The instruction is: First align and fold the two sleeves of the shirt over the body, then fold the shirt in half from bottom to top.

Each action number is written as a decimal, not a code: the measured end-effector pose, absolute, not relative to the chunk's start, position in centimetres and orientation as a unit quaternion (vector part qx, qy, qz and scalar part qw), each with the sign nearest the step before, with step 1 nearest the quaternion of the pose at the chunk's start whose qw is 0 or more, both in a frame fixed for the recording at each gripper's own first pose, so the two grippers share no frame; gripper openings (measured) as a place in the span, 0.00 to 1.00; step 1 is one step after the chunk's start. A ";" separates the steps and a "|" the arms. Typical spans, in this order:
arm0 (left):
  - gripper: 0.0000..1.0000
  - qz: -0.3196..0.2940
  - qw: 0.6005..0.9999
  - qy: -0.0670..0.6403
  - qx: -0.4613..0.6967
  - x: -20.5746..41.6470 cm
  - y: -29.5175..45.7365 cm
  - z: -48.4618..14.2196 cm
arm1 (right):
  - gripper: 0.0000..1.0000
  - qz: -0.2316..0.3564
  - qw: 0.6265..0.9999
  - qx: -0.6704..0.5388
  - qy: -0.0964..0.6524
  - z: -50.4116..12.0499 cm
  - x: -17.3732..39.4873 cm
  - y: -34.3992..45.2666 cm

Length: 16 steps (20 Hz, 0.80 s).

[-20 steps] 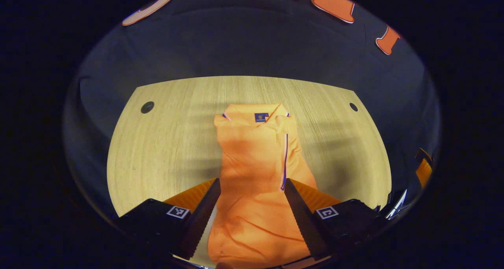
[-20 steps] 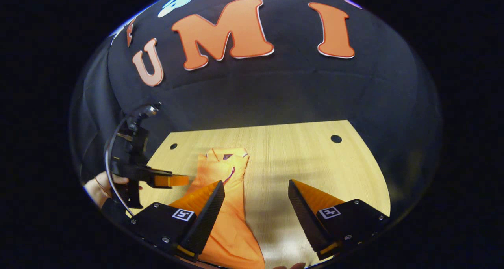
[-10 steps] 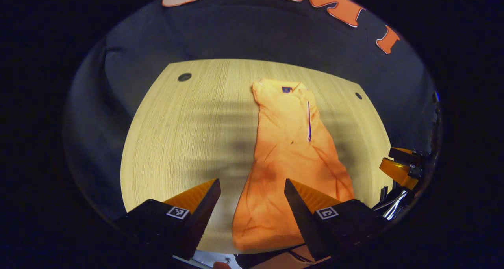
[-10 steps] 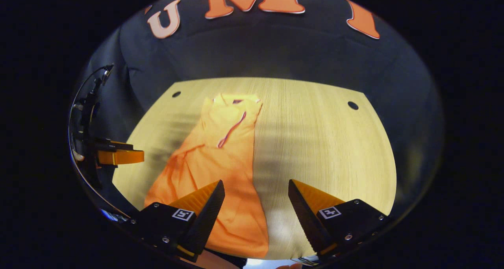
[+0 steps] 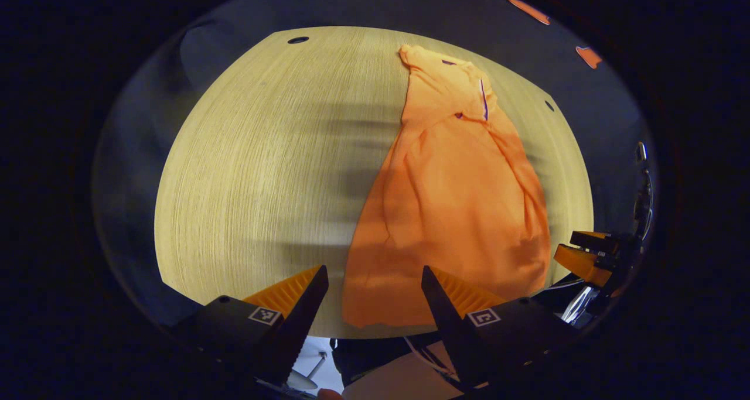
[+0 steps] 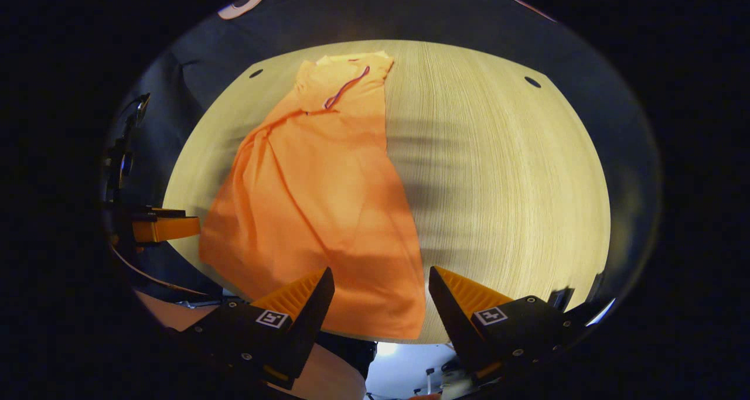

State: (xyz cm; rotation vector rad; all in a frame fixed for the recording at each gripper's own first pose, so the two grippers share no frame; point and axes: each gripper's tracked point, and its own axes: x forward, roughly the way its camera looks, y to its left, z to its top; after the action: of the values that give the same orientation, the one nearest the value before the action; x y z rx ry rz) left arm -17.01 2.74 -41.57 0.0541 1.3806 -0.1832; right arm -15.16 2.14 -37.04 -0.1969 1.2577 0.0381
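Pale wood-grain table [image 5: 246, 171] lies under both cameras, with dark booth cloth behind its far edge. On it the orange shirt [image 5: 454, 195] lies flat, a long narrow shape with its sleeves already folded in over the body. Its long axis runs from the near table edge toward the far edge: the collar [image 5: 448, 63] points away, at the upper right of the left gripper view and the upper middle of the right gripper view [image 6: 351, 66]; the hem [image 5: 381, 315] lies at the near edge, low in both frames. Part of the hem is hidden behind the fingers in each view, and how the sleeves sit under the folds is hard to make out.

At the bottom of the left gripper view, the left gripper [image 5: 374, 277] has its fingers spread wide and holds nothing, hovering above the hem. The right gripper [image 6: 381, 280] is likewise spread wide and empty. It also shows at the right edge of the left gripper view [image 5: 589, 253], cut off by the frame.
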 end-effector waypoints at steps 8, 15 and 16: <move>0.99 -0.076 0.727 0.681 0.046 -21.8 2.8 -45.7 | 0.99 -0.008 0.763 -0.092 0.639 -40.5 -19.3 0.4; 0.97 -0.064 0.729 0.673 0.104 -22.9 2.7 -46.3 | 0.99 -0.023 0.743 -0.110 0.660 -42.1 -20.1 0.0; 0.98 -0.060 0.729 0.675 0.099 -22.9 2.9 -46.3 | 0.99 -0.026 0.743 -0.108 0.660 -42.2 -20.1 0.1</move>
State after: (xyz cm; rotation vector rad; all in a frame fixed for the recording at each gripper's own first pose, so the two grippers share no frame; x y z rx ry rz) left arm -22.90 2.86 -46.32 0.2186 1.4874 -0.1327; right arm -20.07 0.13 -42.16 -0.2367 1.4448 -0.0568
